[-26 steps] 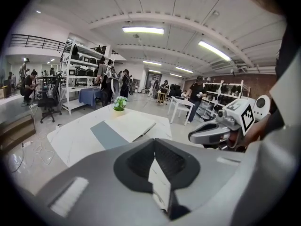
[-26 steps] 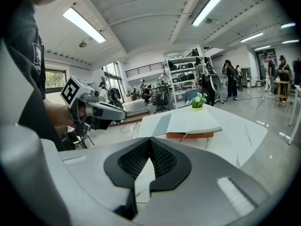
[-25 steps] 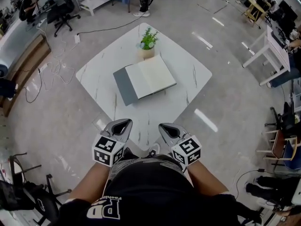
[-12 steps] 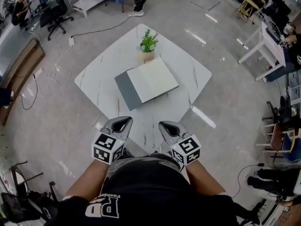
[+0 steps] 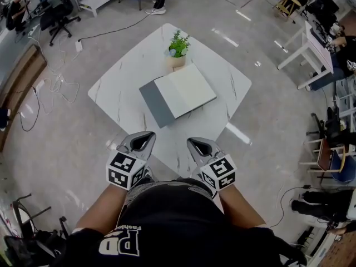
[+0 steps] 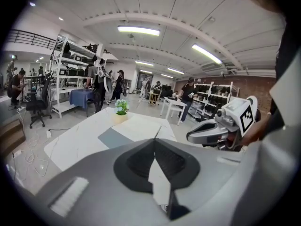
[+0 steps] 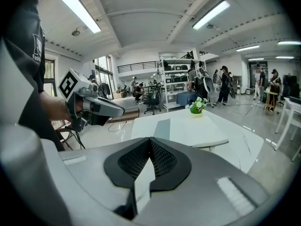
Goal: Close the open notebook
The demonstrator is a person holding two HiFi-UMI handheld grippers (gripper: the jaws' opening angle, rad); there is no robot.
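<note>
Left gripper [image 5: 143, 138], right gripper [image 5: 196, 144] closed; notebook [image 5: 178, 96] open

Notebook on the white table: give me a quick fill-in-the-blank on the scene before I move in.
The notebook lies ___ on the white table. The small pot beside it holds a green ___. The left hand-held gripper and the right hand-held gripper are both ___ and empty.
Missing words: open; plant; shut.

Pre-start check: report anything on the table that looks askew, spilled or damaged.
Nothing stands out. The open grey-covered notebook lies flat on the white marble-patterned table, beside the small green potted plant, which stands upright. No spill or damage is visible.
</note>
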